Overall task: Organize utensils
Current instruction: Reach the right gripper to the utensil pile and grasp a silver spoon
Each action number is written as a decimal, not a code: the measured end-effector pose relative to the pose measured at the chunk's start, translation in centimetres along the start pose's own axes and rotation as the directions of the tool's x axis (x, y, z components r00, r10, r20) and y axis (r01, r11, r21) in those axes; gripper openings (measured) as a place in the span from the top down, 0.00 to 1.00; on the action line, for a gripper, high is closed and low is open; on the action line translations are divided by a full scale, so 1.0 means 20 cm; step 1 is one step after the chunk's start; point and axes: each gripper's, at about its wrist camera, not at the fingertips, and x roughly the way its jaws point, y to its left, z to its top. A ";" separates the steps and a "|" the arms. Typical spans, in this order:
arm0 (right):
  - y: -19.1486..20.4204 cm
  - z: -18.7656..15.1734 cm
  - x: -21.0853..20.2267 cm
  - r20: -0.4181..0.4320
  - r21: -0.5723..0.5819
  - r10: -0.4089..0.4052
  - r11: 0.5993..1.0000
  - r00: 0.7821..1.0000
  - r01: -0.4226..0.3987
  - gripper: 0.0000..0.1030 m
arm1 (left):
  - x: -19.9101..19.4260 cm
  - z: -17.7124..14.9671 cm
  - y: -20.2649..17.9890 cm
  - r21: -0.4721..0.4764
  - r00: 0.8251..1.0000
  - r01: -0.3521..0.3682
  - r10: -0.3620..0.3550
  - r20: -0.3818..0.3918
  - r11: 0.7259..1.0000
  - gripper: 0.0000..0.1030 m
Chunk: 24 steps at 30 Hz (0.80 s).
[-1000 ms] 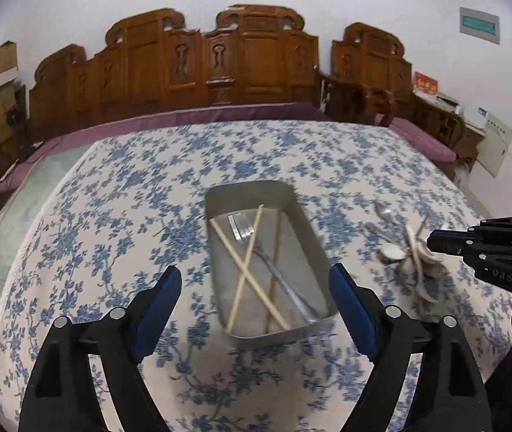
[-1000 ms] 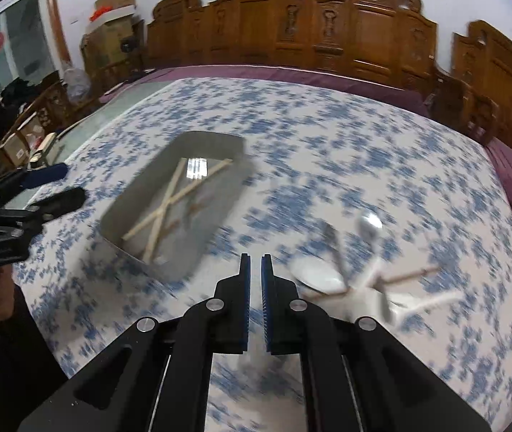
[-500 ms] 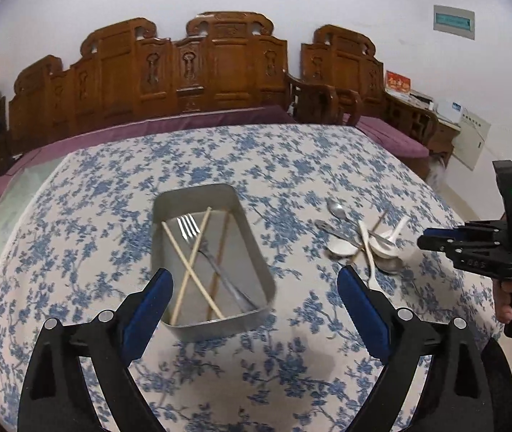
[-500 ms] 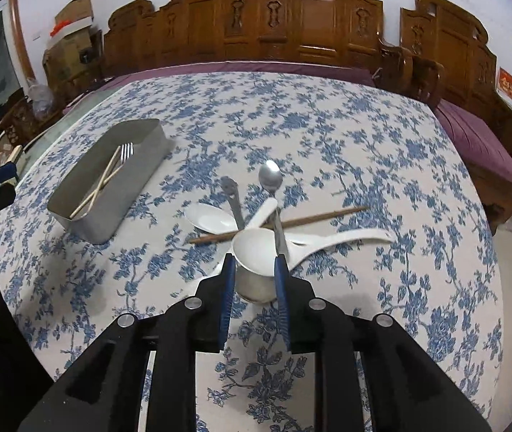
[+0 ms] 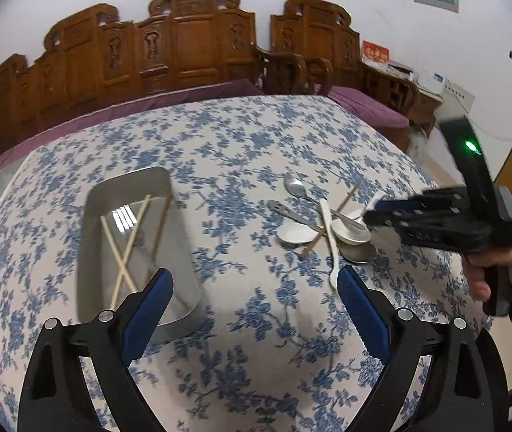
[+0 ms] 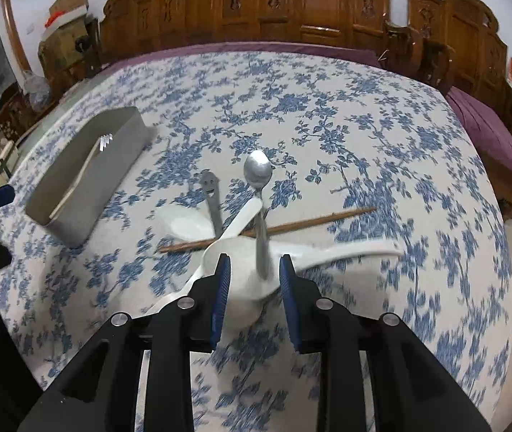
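A grey metal tray (image 5: 86, 252) (image 6: 76, 223) holds several chopsticks (image 5: 122, 252) and a fork (image 5: 124, 217). To its right lies a pile of utensils: a metal spoon (image 6: 257, 176) (image 5: 293, 185), a metal handle with a face cutout (image 6: 211, 190), white ceramic spoons (image 6: 187, 221) (image 5: 328, 237) and a brown chopstick (image 6: 310, 221). My right gripper (image 6: 254, 280) (image 5: 373, 216) is open just above the pile, its blue pads either side of the metal spoon's handle and a white spoon bowl (image 6: 234, 255). My left gripper (image 5: 254, 295) is wide open and empty, above the tablecloth.
The table carries a blue floral cloth (image 5: 241, 144). Carved wooden chairs (image 5: 191, 43) line the far side, with purple cushions (image 6: 486, 136) to the right. Cardboard boxes (image 6: 61, 10) stand at the back left in the right wrist view.
My right gripper has opened from shut and come down over the utensil pile. The left gripper has swung right, so the tray now sits left and the pile is in view.
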 end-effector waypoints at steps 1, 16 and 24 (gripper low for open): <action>-0.01 0.02 0.03 -0.014 -0.005 0.001 1.000 1.000 -0.002 0.71 | 0.02 0.00 -0.02 0.008 1.000 0.002 -0.002 -0.006 1.000 0.14; -0.08 0.19 0.30 -0.163 0.025 0.045 0.999 0.986 -0.041 0.72 | 0.24 -0.02 -0.15 0.059 0.995 0.036 -0.030 -0.098 0.998 0.14; -0.03 0.27 0.35 -0.178 -0.020 -0.035 0.999 0.983 0.032 0.73 | 0.28 -0.04 -0.18 0.052 0.993 0.041 -0.034 -0.117 0.998 0.14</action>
